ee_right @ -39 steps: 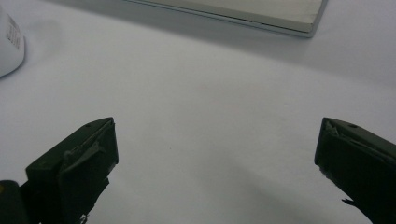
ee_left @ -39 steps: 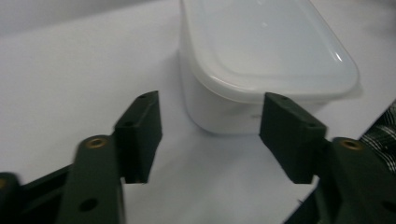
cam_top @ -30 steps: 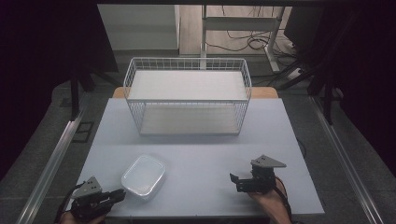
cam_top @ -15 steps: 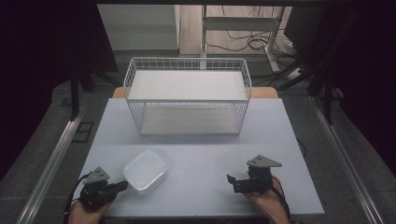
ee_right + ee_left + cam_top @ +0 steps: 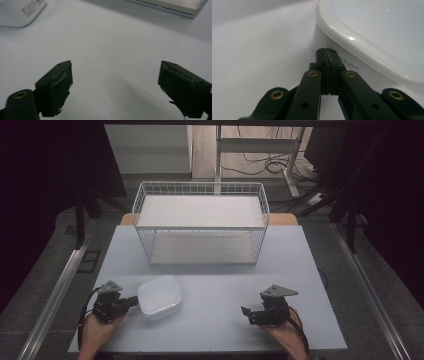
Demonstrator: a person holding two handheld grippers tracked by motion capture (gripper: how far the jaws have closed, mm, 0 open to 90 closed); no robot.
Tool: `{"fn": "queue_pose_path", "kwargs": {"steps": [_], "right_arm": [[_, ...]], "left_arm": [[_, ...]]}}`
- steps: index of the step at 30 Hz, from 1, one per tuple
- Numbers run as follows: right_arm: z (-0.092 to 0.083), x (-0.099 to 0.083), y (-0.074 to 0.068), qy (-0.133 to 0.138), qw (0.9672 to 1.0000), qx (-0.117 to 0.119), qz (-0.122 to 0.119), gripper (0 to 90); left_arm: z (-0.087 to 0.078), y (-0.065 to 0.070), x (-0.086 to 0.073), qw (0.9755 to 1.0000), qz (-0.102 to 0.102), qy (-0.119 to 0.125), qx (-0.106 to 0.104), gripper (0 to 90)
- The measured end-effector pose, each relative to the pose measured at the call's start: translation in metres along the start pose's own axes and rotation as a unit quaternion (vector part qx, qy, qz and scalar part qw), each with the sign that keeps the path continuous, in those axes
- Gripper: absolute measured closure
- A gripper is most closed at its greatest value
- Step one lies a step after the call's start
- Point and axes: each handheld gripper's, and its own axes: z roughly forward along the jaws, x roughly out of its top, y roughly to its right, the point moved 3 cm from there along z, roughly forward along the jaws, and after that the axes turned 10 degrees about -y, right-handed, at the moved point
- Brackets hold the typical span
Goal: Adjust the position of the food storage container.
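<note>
Left gripper (image 5: 327,53): jaws closed, empty, nosing the lidded box (image 5: 159,295) | Right gripper (image 5: 115,82): wide, empty | Risk: box skids off-line.

Glossy white plastic box (image 5: 159,295), matt pale table (image 5: 215,320), white-coated wire basket (image 5: 200,220), matt black tongs (image 5: 327,53)
</note>
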Motion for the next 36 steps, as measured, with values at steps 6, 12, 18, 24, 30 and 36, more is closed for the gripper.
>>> {"fn": "queue_pose_path", "kwargs": {"steps": [6,12,18,24,30,36], "right_arm": [[0.002,0.006,-0.002,0.0,1.0,0.003,-0.007,21.3],[0.005,0.009,-0.002,-0.01,0.9998,0.005,-0.016,24.9],[0.005,0.012,-0.003,-0.006,0.9998,0.003,-0.02,30.0],[0.005,0.013,-0.004,-0.008,0.9994,0.009,-0.031,42.5],[0.007,0.017,-0.012,-0.01,0.9985,0.015,-0.053,54.8],[0.019,0.026,-0.024,-0.01,0.9968,0.031,-0.073,69.7]], "left_arm": [[0.012,0.006,0.014,0.9998,0.009,-0.005,-0.015,89.9],[0.023,0.02,0.025,0.999,0.024,-0.009,-0.037,89.9],[0.034,0.038,0.036,0.9972,0.039,-0.013,-0.062,90.0],[0.043,0.058,0.043,0.9951,0.056,-0.018,-0.08,90.0],[0.052,0.074,0.049,0.9932,0.066,-0.02,-0.093,90.0],[0.059,0.083,0.056,0.9927,0.074,-0.019,-0.093,90.0]]}}
